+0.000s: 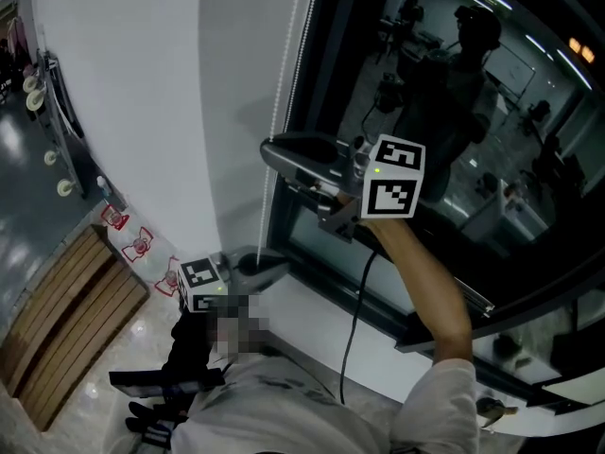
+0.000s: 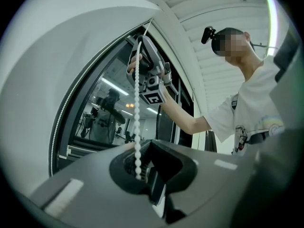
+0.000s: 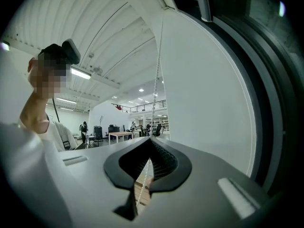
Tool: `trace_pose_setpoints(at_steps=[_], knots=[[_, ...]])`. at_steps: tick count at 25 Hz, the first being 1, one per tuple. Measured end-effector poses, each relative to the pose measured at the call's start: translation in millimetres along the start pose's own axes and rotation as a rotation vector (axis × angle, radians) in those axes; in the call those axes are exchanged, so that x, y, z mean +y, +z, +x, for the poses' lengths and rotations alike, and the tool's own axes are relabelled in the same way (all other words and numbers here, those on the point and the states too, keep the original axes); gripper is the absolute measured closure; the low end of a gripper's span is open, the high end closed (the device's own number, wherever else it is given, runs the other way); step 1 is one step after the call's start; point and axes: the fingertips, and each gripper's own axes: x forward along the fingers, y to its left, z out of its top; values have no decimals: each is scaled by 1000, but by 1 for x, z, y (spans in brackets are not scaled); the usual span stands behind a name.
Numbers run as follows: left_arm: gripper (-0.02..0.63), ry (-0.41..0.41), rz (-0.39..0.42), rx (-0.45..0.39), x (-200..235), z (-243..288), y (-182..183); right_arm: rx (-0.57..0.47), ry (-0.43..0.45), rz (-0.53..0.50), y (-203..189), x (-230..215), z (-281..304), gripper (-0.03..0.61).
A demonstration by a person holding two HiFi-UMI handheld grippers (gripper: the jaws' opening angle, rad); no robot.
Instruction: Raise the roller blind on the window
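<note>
- where does the roller blind (image 1: 142, 112) hang?
- in the head view it covers the window (image 1: 492, 140) on the 10 o'clock side, white and flat. bare dark glass shows toward 2 o'clock.
- and the bead chain (image 1: 289, 64)?
- it runs down the blind's edge from 12 o'clock into the right gripper (image 1: 269, 151), which is clenched on it.
- the left gripper (image 1: 279, 265)?
- it is lower, at 7 o'clock from the right one, near the white sill (image 1: 312, 310). it is also clamped on the chain.
</note>
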Motion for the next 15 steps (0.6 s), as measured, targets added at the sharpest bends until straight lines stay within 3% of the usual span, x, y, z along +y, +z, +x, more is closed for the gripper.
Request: trace_pose_setpoints(at_steps=[15], knots=[[615, 7, -3, 9, 2, -2, -1, 131, 3, 152, -124, 7, 1, 574]])
